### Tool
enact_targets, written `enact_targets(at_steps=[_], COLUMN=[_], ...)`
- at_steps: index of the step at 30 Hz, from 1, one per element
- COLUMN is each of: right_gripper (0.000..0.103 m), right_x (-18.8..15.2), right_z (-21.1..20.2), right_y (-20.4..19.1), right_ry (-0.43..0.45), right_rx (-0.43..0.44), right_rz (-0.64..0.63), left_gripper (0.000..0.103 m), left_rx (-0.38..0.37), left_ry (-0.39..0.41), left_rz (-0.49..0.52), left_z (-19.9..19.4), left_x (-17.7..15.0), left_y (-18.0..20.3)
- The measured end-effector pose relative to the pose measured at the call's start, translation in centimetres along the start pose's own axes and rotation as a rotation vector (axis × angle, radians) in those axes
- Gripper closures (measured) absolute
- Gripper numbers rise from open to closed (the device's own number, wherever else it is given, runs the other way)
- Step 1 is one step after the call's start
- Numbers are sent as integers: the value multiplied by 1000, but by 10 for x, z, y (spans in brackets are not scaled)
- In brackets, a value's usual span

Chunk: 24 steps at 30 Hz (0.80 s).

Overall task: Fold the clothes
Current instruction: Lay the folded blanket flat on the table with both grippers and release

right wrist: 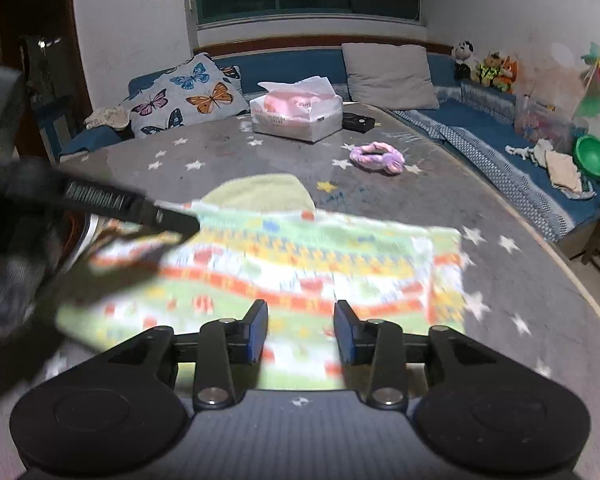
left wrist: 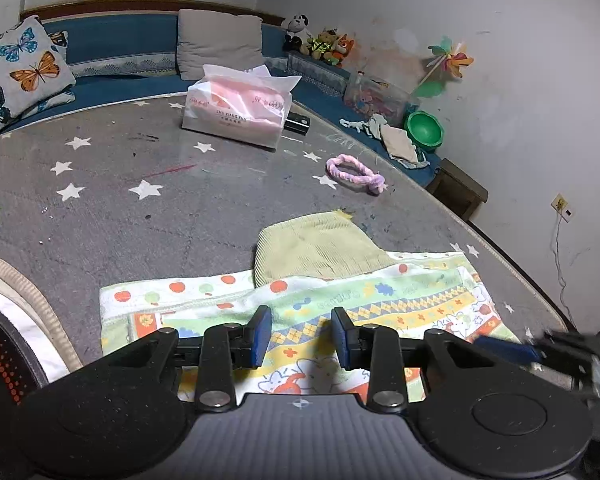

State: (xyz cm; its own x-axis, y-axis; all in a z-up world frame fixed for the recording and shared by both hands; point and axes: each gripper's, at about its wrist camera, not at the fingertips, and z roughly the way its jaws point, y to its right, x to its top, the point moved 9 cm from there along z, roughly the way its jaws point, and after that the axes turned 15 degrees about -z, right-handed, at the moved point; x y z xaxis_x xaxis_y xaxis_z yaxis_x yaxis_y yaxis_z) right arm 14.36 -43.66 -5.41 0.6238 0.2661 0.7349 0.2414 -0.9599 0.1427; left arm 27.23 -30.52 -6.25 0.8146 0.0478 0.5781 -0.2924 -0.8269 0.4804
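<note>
A patterned cloth (left wrist: 308,312) with green, yellow and orange bands lies flat on the grey star-print table (left wrist: 160,208). A pale green ribbed garment (left wrist: 320,248) sticks out from under its far edge. My left gripper (left wrist: 300,338) hovers open over the cloth's near part, with nothing between its blue pads. In the right wrist view the same cloth (right wrist: 300,264) is blurred; my right gripper (right wrist: 301,332) is open above its near edge. The left gripper (right wrist: 112,204) shows there as a dark blurred shape over the cloth's left side. The green garment (right wrist: 260,192) lies beyond.
A tissue pack (left wrist: 236,114) and a black box (left wrist: 296,124) sit at the table's far side, with a pink twisted loop (left wrist: 354,170) to the right. A blue bench with cushions (left wrist: 20,68), plush toys (left wrist: 320,42) and a green bowl (left wrist: 424,130) runs behind.
</note>
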Motion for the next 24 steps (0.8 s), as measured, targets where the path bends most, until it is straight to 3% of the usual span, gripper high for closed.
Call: enact_targets(at_steps=[7,17,24], right_gripper=[63,61,58], right_x=[-22,15,6], right_z=[-26,-32,-15], right_y=[-1,-26,-58], right_ry=[0,108,54], right_rx=[-19,-4,7], right_rz=[21,33,-55], left_gripper=[66,64,65], left_rx=[-8,-1,14], left_ry=[20,57,47], left_rz=[38,167,200], left_z=[-24,-71,-72], left_x=[-11,-59,-84], left_y=[2,5,-1])
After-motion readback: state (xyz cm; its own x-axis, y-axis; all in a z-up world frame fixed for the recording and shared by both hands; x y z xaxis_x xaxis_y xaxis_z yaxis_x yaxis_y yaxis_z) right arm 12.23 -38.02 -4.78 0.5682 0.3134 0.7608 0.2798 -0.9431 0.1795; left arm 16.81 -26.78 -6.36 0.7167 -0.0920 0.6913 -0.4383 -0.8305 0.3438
